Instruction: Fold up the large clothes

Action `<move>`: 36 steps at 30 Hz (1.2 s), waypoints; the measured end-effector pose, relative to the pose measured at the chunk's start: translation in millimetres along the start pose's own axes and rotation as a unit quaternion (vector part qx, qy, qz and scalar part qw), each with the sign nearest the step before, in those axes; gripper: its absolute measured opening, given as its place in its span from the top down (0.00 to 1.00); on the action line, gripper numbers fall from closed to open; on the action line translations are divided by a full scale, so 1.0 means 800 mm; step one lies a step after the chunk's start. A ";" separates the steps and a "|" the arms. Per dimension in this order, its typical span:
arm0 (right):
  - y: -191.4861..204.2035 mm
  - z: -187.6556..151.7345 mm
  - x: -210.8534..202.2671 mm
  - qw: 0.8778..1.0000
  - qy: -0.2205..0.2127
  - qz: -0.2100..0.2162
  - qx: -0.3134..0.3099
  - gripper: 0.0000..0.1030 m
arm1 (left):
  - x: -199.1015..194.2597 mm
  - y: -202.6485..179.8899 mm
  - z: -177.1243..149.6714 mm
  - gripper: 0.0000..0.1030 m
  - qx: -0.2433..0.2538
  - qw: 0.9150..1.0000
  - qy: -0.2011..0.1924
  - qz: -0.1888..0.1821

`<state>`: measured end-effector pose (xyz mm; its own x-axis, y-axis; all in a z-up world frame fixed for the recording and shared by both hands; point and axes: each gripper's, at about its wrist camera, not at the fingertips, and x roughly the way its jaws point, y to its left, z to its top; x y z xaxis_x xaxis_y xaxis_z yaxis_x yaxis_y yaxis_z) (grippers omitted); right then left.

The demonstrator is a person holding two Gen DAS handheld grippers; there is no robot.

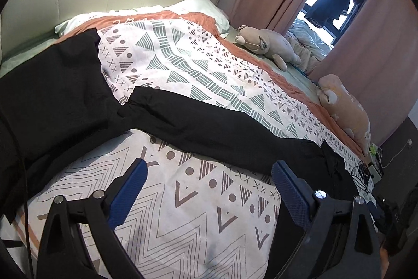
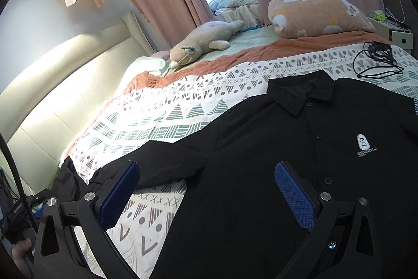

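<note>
**A:** Where is the garment?

**B:** A black button-up shirt (image 2: 300, 148) lies face up on the bed's patterned quilt (image 2: 167, 117). In your right wrist view its collar sits at one o'clock, a small white chest logo at three o'clock, and one long sleeve (image 1: 209, 122) runs out toward nine o'clock. In the left wrist view that sleeve crosses the middle, nine to three o'clock.

**A:** And my hands?

**B:** Your left gripper (image 1: 209, 182) is released, jaws wide, nothing between them, hovering over bare quilt just short of the sleeve. Your right gripper (image 2: 207, 186) is also spread and empty, above the shirt's chest and armpit.

**A:** How should I fold?

**B:** My judgement: start with the sleeve. Pinch it near the cuff, taking only the sleeve, not the quilt. Carry it flat across the chest, keeping the shoulder seam straight.

**A:** Anything nearby?

**B:** A black cable (image 2: 376, 62) at one o'clock beyond the collar; two plush toys (image 2: 203, 41) further off.
</note>
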<state>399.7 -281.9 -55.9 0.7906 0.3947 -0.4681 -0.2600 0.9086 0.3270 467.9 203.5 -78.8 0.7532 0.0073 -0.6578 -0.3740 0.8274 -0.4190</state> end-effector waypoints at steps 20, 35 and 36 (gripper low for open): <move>-0.017 0.027 0.179 0.995 0.093 0.029 0.008 0.48 | 0.207 0.074 0.027 0.24 -0.098 0.986 0.105 0.085; -0.063 -0.002 0.290 0.954 0.195 0.175 0.143 0.54 | 0.164 0.031 0.077 0.93 -0.067 0.997 0.019 0.036; -0.065 -0.005 0.295 0.954 0.202 0.168 0.145 0.54 | 0.155 0.022 0.084 0.93 -0.060 0.998 0.013 0.030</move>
<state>597.7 -235.1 -186.2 0.3961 0.7301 -0.5568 -0.2502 0.6693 0.6996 591.3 256.4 -126.0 0.7136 0.0392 -0.6995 -0.4820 0.7521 -0.4495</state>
